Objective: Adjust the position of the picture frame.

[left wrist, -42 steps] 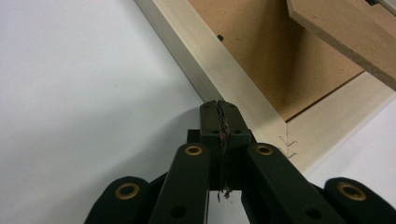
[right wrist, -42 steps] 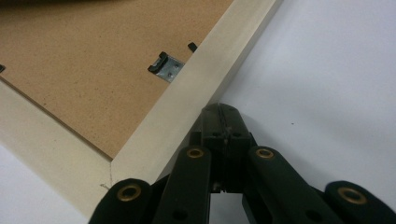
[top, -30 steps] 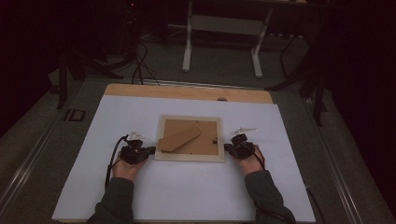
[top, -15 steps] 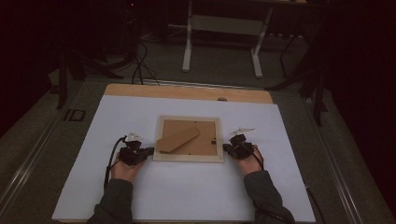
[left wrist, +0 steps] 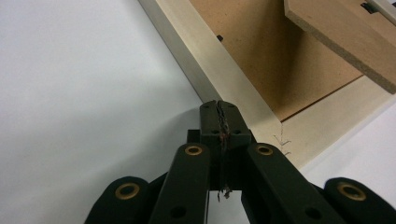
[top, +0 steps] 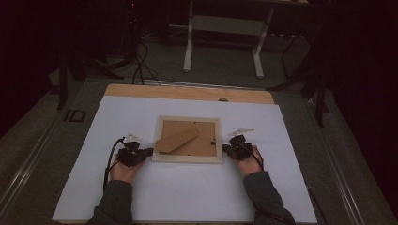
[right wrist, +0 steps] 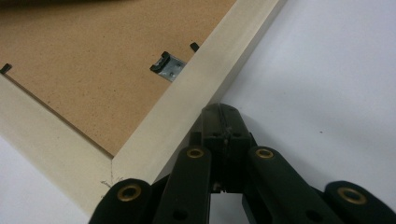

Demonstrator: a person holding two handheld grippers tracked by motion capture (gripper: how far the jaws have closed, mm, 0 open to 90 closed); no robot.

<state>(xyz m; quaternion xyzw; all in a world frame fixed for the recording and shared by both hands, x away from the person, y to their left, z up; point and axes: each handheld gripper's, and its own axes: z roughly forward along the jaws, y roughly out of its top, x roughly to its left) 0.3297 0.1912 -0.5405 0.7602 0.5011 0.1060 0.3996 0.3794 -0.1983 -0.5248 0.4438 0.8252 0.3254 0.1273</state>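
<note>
Now, position: I see the picture frame [top: 187, 139] lying face down mid-table on the white sheet [top: 187, 187], between my 2 tools.
Left gripper [top: 149, 151]: jaws pressed together on nothing, tip at the frame's left rail near its near corner [left wrist: 280, 135].
Right gripper [top: 225, 148]: jaws likewise closed and empty, tip against the right rail's outer edge [right wrist: 196, 88].
Frame look: pale cream wooden border, mitred corners, brown fibreboard backing [right wrist: 84, 60].
Stand: 1 brown board flap [top: 177, 139] raised off the backing, angled across it.
Fittings: small metal hanger clip [right wrist: 166, 65], black tabs along the inner edge.
Surfaces: matte, smooth, flat.
</note>
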